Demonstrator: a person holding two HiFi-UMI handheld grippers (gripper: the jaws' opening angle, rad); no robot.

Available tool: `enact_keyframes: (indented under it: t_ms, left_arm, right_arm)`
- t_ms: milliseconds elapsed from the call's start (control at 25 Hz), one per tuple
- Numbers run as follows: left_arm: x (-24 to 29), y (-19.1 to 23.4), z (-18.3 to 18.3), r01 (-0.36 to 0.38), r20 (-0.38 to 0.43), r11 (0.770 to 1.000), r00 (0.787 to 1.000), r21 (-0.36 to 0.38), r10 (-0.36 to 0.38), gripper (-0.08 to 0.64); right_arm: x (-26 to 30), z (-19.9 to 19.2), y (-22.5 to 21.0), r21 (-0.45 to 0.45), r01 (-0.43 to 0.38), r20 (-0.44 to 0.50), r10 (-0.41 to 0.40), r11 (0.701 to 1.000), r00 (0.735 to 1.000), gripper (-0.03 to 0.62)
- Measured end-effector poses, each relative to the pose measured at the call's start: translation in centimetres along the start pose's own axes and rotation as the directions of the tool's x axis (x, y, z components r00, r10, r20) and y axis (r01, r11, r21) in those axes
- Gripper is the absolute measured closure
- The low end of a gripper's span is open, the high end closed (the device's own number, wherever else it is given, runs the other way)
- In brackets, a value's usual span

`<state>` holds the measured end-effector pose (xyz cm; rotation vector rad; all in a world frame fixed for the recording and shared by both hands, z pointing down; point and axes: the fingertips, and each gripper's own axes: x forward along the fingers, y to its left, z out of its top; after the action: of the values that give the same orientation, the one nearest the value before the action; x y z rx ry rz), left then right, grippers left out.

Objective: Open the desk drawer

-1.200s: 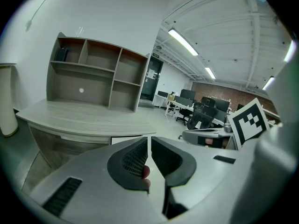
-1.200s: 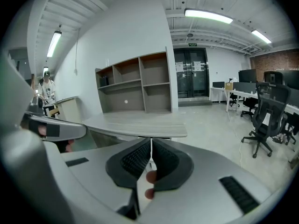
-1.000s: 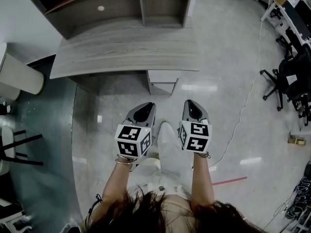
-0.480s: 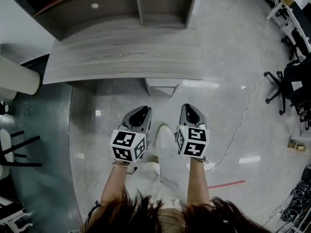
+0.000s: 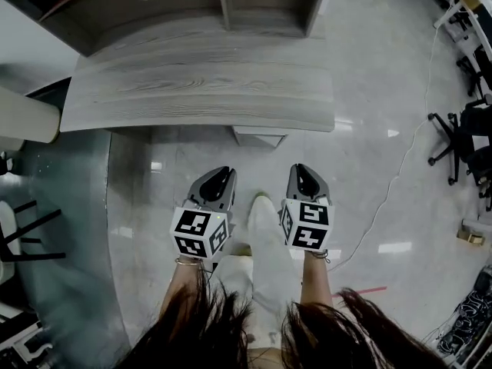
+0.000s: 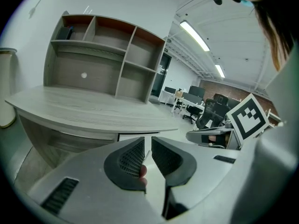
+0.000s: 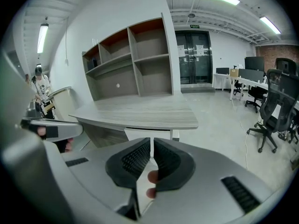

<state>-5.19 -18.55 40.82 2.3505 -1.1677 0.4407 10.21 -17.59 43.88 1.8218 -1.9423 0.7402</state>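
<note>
1. Grippers. The left gripper [image 5: 221, 174] and right gripper [image 5: 302, 172] sit side by side, short of the front edge of the table [image 5: 200, 91], over bare floor [image 5: 146, 206]. In each gripper view the pads are pressed together with only a hairline seam between them. Neither gripper is pinching anything.

2. Task item. The drawer [image 5: 259, 136] hangs under the table's front edge, right of the table's centre, and its pale front is flush and closed. It lies ahead of the gap between the two grippers. Both are well apart from it. The left gripper view shows the drawer front [image 6: 133, 136] just past the jaw tips, and the right gripper view shows it likewise [image 7: 140, 133]. I cannot make out a handle.

3. Change over the last second. The table now spans more of the head view, and the top of the shelf unit [image 5: 231, 6] at the table's rear has slid out of frame. Both grippers have advanced toward the table and dropped lower. The jaws stayed closed throughout.

4. Meaning. I judge this as the approach phase, with no opening done. The jaws must spread before either can take the drawer edge or a pull.

5. Far field. Office chairs [image 5: 461, 137] stand well to the table's right.
</note>
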Motion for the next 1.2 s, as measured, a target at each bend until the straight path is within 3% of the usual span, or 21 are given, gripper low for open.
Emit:
enact_keyframes:
  t_ms: [1000,1200]
  left_arm:
    - [6.7,4.9,-2.7,-0.047,0.0,0.999,0.999,0.003,0.047,0.506]
    - [7.6,5.6,-3.8,-0.047,-0.007,0.999,0.999,0.006,0.047,0.5]
  right_arm:
    - [8.1,-2.0,-1.0,-0.043,-0.06,-0.031,0.058,0.997,0.998,0.56]
    - [9.4,-2.6,-0.6,-0.048,-0.077,-0.031,0.076,0.996,0.997,0.53]
